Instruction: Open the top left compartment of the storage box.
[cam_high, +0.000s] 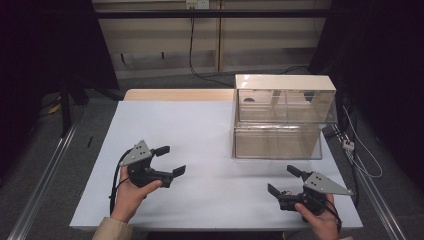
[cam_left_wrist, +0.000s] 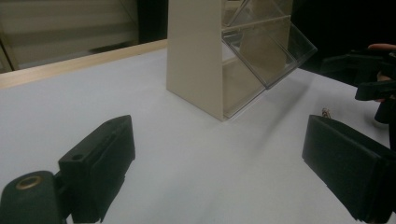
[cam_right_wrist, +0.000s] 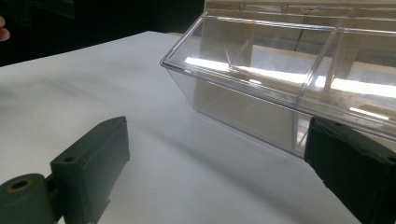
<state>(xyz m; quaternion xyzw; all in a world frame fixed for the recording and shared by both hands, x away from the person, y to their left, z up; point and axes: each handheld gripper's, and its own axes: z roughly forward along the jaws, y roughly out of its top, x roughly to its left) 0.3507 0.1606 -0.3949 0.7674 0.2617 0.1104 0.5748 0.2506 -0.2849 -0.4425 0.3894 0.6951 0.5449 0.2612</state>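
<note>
Hovering low over the white table (cam_high: 200, 125), both jaws spread wide, nothing held: left hand-held gripper (cam_high: 170, 161) near the left front, right hand-held gripper (cam_high: 283, 180) near the right front. Clear two-tier bin organizer (cam_high: 280, 117) stands at the table's far right, long axis running left-right, tilt-out fronts facing the person. It lies forward of the right hand-held gripper, which is nearer; from the left one it sits forward and well to the right. Contents behind the glare hard to make out
</note>
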